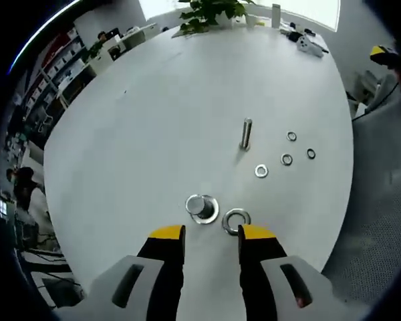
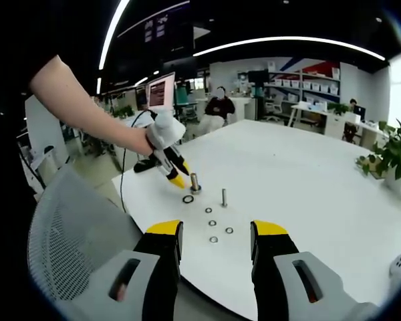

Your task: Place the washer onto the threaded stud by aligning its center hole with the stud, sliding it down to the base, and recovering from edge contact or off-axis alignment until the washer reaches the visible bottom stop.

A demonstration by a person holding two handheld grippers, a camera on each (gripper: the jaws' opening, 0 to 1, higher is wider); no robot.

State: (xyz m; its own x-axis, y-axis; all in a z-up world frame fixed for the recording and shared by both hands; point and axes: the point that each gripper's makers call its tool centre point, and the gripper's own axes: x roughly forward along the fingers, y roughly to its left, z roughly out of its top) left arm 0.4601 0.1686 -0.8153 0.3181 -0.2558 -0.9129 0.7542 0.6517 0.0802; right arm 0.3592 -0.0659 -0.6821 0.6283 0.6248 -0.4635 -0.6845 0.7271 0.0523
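A short thick threaded stud (image 1: 200, 206) stands on its round base on the white table (image 1: 154, 134), just ahead of my left gripper (image 1: 212, 234). A large washer (image 1: 235, 221) lies flat beside it, touching the tip of the right jaw. The left gripper is open with nothing between its jaws. A thin upright stud (image 1: 246, 134) stands farther off, with several small washers (image 1: 287, 160) near it. In the right gripper view a hand holds the left gripper (image 2: 180, 179) by the thick stud (image 2: 194, 182) and large washer (image 2: 188, 199). My right gripper (image 2: 217, 231) hangs open at the near table edge.
A potted plant (image 1: 207, 15) and small items (image 1: 307, 41) sit at the far end of the table. A grey mesh chair (image 2: 73, 247) stands at the table edge beside the right gripper. Another plant (image 2: 394, 157) is on the right. People sit at desks behind.
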